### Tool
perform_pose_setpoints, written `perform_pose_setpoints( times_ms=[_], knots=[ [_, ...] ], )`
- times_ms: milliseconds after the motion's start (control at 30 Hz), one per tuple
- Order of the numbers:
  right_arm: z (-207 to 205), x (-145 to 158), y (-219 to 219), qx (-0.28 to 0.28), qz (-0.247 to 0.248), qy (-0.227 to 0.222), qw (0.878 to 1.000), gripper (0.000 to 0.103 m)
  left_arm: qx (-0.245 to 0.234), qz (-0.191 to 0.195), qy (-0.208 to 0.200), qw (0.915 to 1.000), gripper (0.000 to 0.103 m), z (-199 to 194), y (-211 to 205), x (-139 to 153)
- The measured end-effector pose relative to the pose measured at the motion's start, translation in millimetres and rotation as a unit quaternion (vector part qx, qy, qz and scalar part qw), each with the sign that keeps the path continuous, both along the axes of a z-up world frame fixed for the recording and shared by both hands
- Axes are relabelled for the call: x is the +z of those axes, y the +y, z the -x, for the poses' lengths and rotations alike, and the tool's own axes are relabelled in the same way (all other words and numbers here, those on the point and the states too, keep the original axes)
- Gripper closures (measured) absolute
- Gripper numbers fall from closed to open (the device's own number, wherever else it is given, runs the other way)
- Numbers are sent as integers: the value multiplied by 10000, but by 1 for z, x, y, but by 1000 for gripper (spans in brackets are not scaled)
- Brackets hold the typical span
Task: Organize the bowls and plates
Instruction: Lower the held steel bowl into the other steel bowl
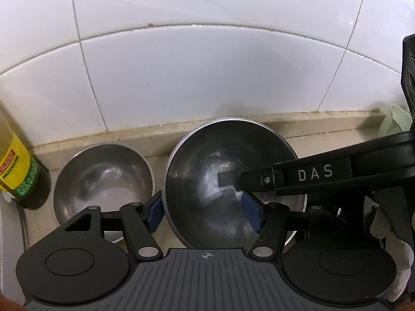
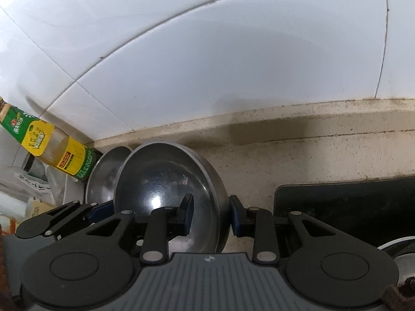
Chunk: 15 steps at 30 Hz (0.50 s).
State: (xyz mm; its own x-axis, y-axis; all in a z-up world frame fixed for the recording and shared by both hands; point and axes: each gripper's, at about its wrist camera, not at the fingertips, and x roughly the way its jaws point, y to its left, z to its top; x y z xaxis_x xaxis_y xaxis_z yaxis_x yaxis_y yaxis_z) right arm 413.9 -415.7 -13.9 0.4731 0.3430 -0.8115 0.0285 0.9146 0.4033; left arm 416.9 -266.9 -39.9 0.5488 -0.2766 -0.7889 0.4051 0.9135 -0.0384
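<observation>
A large steel bowl [image 1: 207,160] [image 2: 160,176] is tilted toward me on the beige counter, beside a smaller steel bowl [image 1: 103,171] [image 2: 103,178]. My left gripper [image 1: 203,213] straddles the large bowl's left rim, with one blue pad against the outside and the other inside the bowl. My right gripper [image 2: 211,216] pinches the bowl's right wall, one pad inside and one outside. A right finger [image 1: 259,181] marked DAS reaches into the bowl in the left wrist view. In the right wrist view the left gripper's fingers [image 2: 64,215] show at the bowl's far side.
A yellow and green labelled bottle [image 1: 18,171] [image 2: 59,153] stands left of the small bowl. A white tiled wall [image 1: 207,64] rises close behind. A pale green cup [image 1: 394,121] sits at the right. A black mat [image 2: 350,207] lies right of the bowls. A white-gloved hand [image 1: 389,230] holds the right gripper.
</observation>
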Motion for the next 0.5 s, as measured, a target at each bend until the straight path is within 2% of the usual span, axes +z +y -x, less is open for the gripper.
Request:
perform_pose_setpoints(
  times_ms=[500],
  knots=[
    [22,37,30,290,-67,-255,9992,76,215,40,-385,9990,32,41,32,41]
  ],
)
